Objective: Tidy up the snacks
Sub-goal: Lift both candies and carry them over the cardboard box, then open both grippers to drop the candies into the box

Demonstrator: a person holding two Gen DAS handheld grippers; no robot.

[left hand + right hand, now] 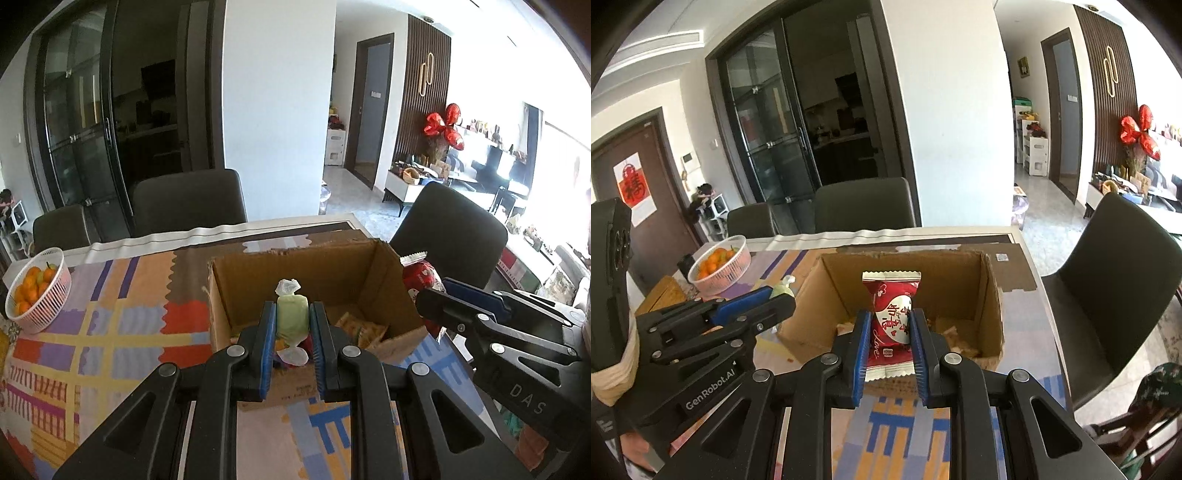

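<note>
My left gripper (292, 321) is shut on a pale green wrapped candy (292, 318) with twisted clear ends, held upright in front of an open cardboard box (295, 273). My right gripper (889, 325) is shut on a red and white snack packet (891, 314), also upright before the same box (991, 295). Several loose snacks (364, 328) lie on the box floor. The right gripper (430, 299) with its red packet (421, 277) shows at the right of the left wrist view. At the left of the right wrist view sits the left gripper (781, 299) with the green candy (781, 290).
A white basket of small oranges (55, 288) stands on the table's left side on a colourful patterned tablecloth (122, 332). Dark chairs (190, 201) line the far edge, and another chair (1119, 280) stands at the right. A person's sleeve (1160, 384) shows at the lower right.
</note>
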